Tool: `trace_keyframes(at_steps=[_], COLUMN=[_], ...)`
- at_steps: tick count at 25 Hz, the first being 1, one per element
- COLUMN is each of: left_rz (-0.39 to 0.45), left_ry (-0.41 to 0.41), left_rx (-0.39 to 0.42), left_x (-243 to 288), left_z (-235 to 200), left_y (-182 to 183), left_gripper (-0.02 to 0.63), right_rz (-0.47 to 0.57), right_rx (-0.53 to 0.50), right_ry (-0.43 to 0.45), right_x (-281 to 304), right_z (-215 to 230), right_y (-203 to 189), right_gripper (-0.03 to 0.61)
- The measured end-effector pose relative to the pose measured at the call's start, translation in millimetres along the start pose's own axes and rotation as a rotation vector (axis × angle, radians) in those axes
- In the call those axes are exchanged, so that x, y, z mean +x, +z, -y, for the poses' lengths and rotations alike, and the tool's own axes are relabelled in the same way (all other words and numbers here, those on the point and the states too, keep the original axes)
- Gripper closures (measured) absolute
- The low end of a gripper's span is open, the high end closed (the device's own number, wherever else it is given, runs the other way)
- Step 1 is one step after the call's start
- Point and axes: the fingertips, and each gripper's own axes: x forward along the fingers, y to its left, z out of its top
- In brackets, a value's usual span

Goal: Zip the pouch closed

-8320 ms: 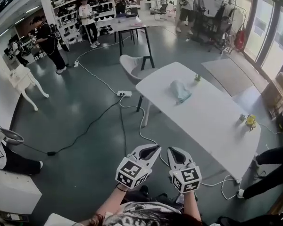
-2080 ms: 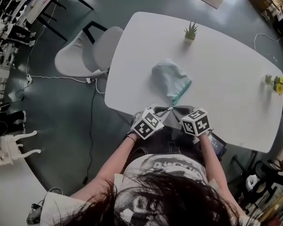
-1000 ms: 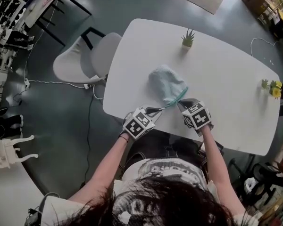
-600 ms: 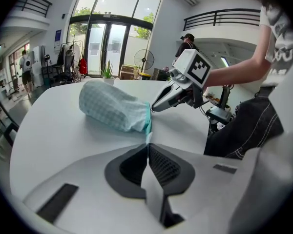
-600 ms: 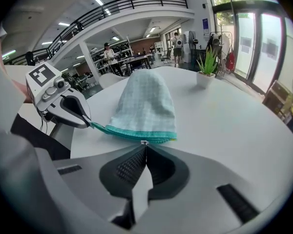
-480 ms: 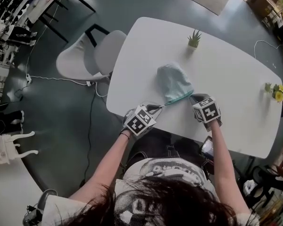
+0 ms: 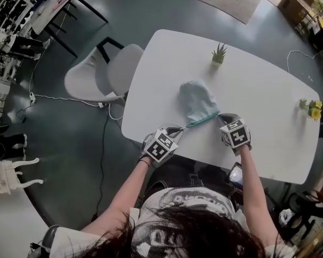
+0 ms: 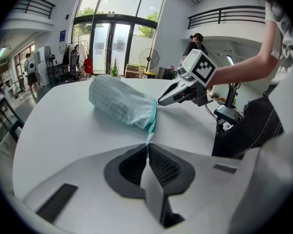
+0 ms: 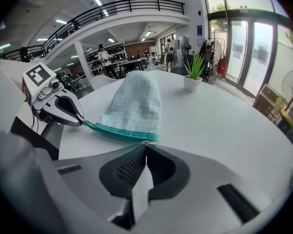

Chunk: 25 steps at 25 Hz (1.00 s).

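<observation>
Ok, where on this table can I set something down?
Widest bare patch: the table between pouch and flowers, at right. A narrower strip lies left of the pouch, by the chair. Crowded at the near edge, where left claw and right claw grip the pouch.

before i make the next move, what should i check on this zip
1. left gripper jaws shut on the end tab of the pouch: ok
2. right gripper jaws shut on the zip pull: ok
3. zip stretched straight between both grippers: ok
4. zip closed all the way: cannot tell
5. plant well apart from the pouch: ok
</observation>
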Motion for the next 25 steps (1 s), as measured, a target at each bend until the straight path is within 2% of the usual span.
trace_keyframes(at_steps=[3,5,6,10,15,20,25], left_rz=[0.017,0.026,0.032,0.077,0.159,0.231,0.28], left_ry=[-0.001,-0.009,-0.01,0.004,0.049,0.036,0.004], left_rx=[-0.042,-0.067,-0.077,-0.107,-0.088,-0.074,-0.083], left_x=[0,0,-2,-11,-23,-31,-33], left_z=[4,8,10,14,11,24,55], left_y=[2,4,6,17,39,63,79], left_gripper=[0.583,0.515,0.502,0.503,0.503,0.525,0.543], right_rz=[0.041,0.073,0.091,0.187,0.27,0.324,0.341], right_rx=[0.019,0.058,0.075,0.117,0.189,0.258,0.25], right_ry=[-0.001,0.006,0.008,0.007,-0.019,-0.033,-0.027], right_x=[-7,-15,-20,-44,-76,-100,-116], right_z=[-4,-7,-10,-22,-26,-37,-52], right_y=[4,6,7,11,0,-18,-35], right_gripper=[0.557,0.506,0.502,0.502,0.503,0.508,0.508])
